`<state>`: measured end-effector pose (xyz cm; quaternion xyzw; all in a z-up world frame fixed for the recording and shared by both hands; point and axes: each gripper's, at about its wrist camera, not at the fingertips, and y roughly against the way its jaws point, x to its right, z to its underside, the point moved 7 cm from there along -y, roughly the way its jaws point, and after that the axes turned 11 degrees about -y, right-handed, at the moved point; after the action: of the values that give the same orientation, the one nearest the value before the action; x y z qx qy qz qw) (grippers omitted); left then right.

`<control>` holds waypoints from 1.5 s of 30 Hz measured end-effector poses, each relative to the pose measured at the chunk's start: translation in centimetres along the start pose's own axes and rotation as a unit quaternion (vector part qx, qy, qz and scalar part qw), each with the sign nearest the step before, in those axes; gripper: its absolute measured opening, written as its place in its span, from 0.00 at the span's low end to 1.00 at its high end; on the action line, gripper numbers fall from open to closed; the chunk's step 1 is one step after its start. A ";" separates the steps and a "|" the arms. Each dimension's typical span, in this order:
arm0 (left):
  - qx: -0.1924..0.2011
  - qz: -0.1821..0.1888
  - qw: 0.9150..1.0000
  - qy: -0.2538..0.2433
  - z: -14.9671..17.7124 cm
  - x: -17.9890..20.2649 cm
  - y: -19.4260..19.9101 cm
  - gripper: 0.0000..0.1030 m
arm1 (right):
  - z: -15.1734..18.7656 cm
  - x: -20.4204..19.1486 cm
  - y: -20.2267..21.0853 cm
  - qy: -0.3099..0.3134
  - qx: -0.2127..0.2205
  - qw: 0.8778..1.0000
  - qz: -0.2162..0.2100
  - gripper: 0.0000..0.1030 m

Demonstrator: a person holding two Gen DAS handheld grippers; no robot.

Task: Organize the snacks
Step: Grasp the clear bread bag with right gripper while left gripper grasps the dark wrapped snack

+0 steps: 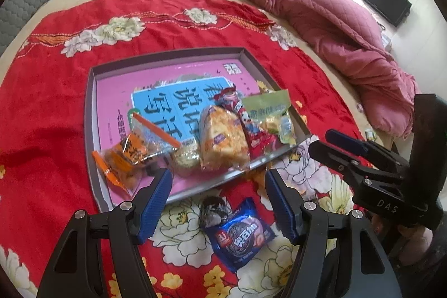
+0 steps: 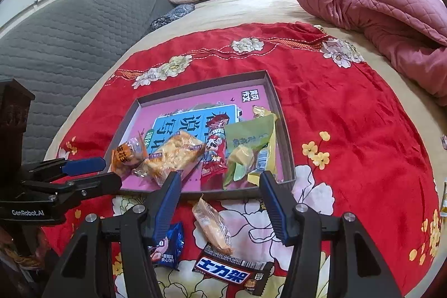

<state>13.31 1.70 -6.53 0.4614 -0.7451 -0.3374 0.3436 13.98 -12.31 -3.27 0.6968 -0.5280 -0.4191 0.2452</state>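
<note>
**Snacks half gathered in the tray, both tools open above the loose ones**

On the bed, a red floral cloth (image 1: 56,102) carries a shallow grey cardboard tray (image 1: 90,113) lined with a pink and blue printed sheet. Along the tray's near edge, from left to right, lie an orange plastic snack packet (image 1: 123,158), a clear packet holding a yellow bread slice (image 1: 223,138), a red printed snack pouch (image 1: 251,127) and a pale green packet (image 1: 265,105) with yellow sweets beside it.

The left tool (image 1: 218,200) hangs with its blue-padded jaws apart and nothing between them, over a blue foil biscuit packet (image 1: 240,236) lying on the cloth just near of the tray, a small dark wrapped sweet (image 1: 212,210) touching its far left corner.

Further right, the right tool (image 2: 219,203) is likewise spread and empty, above a clear packet of pale orange pastry (image 2: 212,225) and, nearer, a dark chocolate bar wrapper with white lettering (image 2: 232,273). A rumpled pink quilt (image 2: 377,10) lies far right.
</note>
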 end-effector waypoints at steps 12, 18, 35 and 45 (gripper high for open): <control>-0.017 -0.002 1.000 0.004 1.1 -0.2 -0.5 0.69 | 1.4 -0.4 -0.6 0.018 -0.016 1.000 0.001 0.56; -0.035 -0.006 0.999 0.000 2.1 -0.4 -1.0 0.69 | 2.4 -0.6 -1.4 0.027 -0.032 0.999 0.001 0.56; -0.094 0.020 0.995 0.020 5.0 -0.5 -4.7 0.69 | 6.4 -0.3 -4.8 0.062 -0.088 0.994 0.020 0.52; -0.098 0.039 0.993 0.042 5.0 -0.1 -6.2 0.69 | 7.0 0.9 -6.1 0.050 -0.097 0.994 0.026 0.29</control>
<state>12.09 0.54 -14.32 0.4096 -0.7107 -0.3757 0.4313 11.37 -10.46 -12.03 0.6758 -0.4897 -0.4264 0.3487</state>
